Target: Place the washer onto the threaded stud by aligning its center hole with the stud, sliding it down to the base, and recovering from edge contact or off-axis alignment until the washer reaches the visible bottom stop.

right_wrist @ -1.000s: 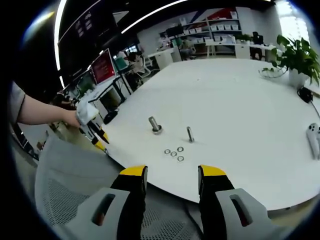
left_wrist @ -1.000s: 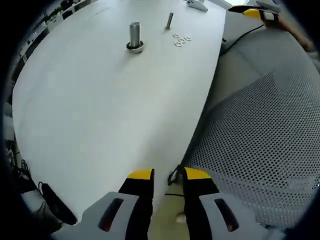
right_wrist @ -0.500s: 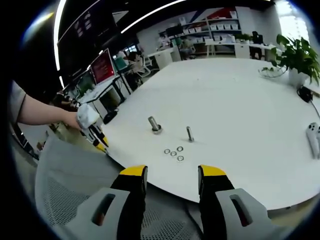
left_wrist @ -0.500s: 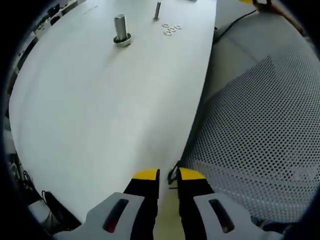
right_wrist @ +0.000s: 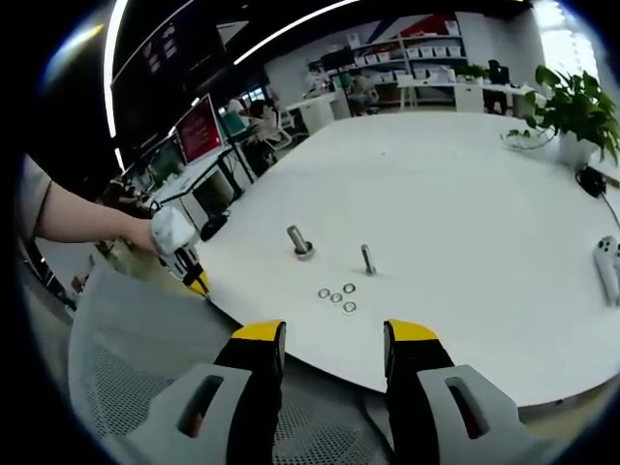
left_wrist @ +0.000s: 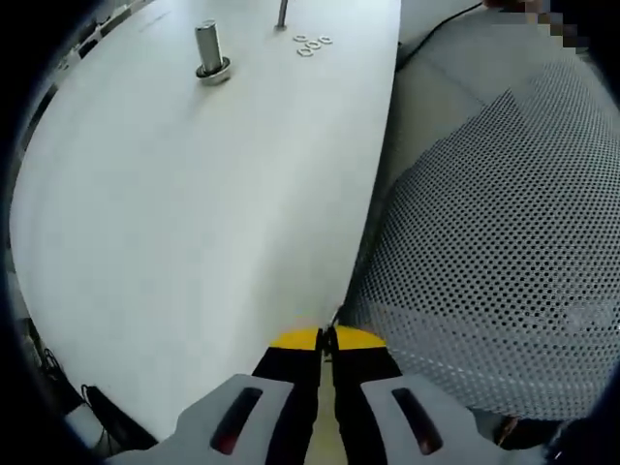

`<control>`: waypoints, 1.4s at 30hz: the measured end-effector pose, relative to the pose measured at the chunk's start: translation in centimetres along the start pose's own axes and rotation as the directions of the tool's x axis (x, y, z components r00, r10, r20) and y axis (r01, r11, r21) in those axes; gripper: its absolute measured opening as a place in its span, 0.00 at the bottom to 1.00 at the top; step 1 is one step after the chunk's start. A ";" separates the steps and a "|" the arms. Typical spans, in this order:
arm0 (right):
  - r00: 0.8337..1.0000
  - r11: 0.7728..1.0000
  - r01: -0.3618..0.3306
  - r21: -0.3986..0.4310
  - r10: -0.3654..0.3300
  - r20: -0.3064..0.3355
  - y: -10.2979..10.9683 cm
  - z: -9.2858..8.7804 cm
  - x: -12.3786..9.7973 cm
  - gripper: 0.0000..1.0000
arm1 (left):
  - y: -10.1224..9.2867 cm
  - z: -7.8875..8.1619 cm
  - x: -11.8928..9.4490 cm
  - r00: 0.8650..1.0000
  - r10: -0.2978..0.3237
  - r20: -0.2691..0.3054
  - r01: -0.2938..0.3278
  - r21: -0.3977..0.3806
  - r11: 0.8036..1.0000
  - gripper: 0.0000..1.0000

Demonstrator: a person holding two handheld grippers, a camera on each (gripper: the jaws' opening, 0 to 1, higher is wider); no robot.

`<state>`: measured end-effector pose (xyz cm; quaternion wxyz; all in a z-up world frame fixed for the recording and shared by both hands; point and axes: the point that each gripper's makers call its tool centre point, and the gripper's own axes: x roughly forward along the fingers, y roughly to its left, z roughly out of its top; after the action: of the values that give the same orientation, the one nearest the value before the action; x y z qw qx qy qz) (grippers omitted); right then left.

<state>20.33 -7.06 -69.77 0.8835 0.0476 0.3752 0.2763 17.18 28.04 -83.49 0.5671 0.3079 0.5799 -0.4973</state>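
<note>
Several small washers [right_wrist: 336, 297] lie loose on the white table [right_wrist: 465, 194], just in front of a thin threaded stud [right_wrist: 368, 260]. A thicker bolt [right_wrist: 299, 242] stands upright to its left with a ring at its base. My right gripper [right_wrist: 334, 337] hangs open and empty above the chair back, short of the table's near edge. My left gripper [left_wrist: 323, 339] is shut with nothing between its yellow tips, low by the table's edge. From there the thick bolt [left_wrist: 208, 53], the thin stud [left_wrist: 282, 12] and the washers [left_wrist: 310, 43] are far off. A hand holds the left gripper [right_wrist: 194, 278] at the table's left edge.
A grey mesh chair back [left_wrist: 504, 242] stands against the table's edge [left_wrist: 373, 194]. A potted plant [right_wrist: 572, 111] and a white controller [right_wrist: 608, 266] sit at the table's far right. Desks and a red screen [right_wrist: 199, 126] stand behind.
My left gripper's jaws have gone from slightly apart to shut, and it has drawn back, so the bolt and washers look farther away. The right gripper has not moved.
</note>
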 end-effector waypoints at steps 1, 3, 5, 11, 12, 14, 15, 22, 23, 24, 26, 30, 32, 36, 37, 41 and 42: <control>1.000 1.000 0.000 0.001 0.000 0.000 0.0 0.0 0.0 0.43 | -0.1 0.1 0.0 1.000 -0.005 0.004 0.005 -0.006 1.000 0.00; 1.000 1.000 0.000 0.002 0.000 0.000 0.0 0.0 0.0 0.43 | -0.3 0.2 -0.1 1.000 -0.015 0.012 0.015 -0.002 1.000 0.00; 1.000 1.000 0.001 0.001 -0.001 0.000 0.0 0.0 0.0 0.43 | -0.9 0.3 -0.3 0.998 -0.055 0.017 0.055 -0.032 0.998 0.00; 1.000 1.000 -0.002 0.001 0.002 -0.003 0.0 0.0 0.0 0.43 | -1.0 1.9 -0.9 0.989 -0.076 0.125 0.098 -0.176 0.979 0.00; 1.000 1.000 -0.002 0.001 0.002 -0.002 0.0 0.0 0.0 0.43 | -0.8 2.3 -1.1 0.985 -0.079 0.155 0.110 -0.205 0.973 0.00; 1.000 1.000 -0.001 0.002 0.001 -0.002 0.0 0.0 0.0 0.43 | -0.5 3.0 -1.6 0.981 -0.064 0.183 0.104 -0.220 0.970 0.00; 1.000 1.000 -0.001 0.003 0.001 -0.001 0.0 0.0 0.0 0.43 | -0.1 3.6 -1.8 0.974 -0.053 0.219 0.108 -0.247 0.963 0.00; 1.000 1.000 -0.001 0.004 0.001 -0.001 0.0 0.0 0.0 0.43 | 0.7 8.4 -3.6 0.925 -0.015 0.380 0.149 -0.325 0.934 0.00; 1.000 1.000 -0.001 0.006 0.001 0.000 0.0 0.0 0.0 0.43 | 0.9 9.2 -3.9 0.919 0.005 0.393 0.131 -0.318 0.939 0.00; 1.000 1.000 -0.001 0.006 0.001 0.000 0.0 0.0 0.0 0.43 | 1.0 9.9 -4.1 0.911 0.008 0.413 0.139 -0.323 0.936 0.00; 1.000 1.000 -0.002 0.004 0.002 -0.002 0.0 0.0 0.0 0.43 | 1.5 12.2 -5.1 0.861 0.022 0.508 0.193 -0.367 0.910 0.00; 1.000 1.000 -0.002 0.002 0.002 -0.004 0.0 -0.1 0.0 0.43 | 2.6 16.0 -7.2 0.749 0.063 0.660 0.314 -0.437 0.843 0.00; 1.000 1.000 0.002 0.003 -0.002 0.000 0.0 0.0 0.0 0.43 | 3.4 17.4 -7.9 0.708 0.100 0.699 0.324 -0.447 0.834 0.00; 1.000 1.000 0.005 0.007 -0.005 0.006 -0.1 0.0 -0.1 0.43 | 4.0 18.9 -8.5 0.669 0.130 0.732 0.342 -0.458 0.821 0.00; 1.000 1.000 0.005 0.007 -0.005 0.006 -0.1 0.0 -0.1 0.43 | 4.1 19.1 -8.5 0.665 0.136 0.734 0.343 -0.462 0.818 0.00; 1.000 1.000 0.007 0.010 -0.008 0.011 -0.2 0.1 -0.1 0.42 | 3.5 20.5 -8.6 0.643 0.159 0.749 0.357 -0.477 0.803 0.00; 1.000 1.000 0.008 0.010 -0.008 0.013 -0.2 0.1 -0.1 0.42 | 3.5 20.8 -8.7 0.633 0.169 0.755 0.364 -0.484 0.796 0.00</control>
<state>20.46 -7.27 -69.65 0.8868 0.0525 0.3709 0.2705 29.21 11.72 -73.01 0.7948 -0.1615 0.4248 -0.4023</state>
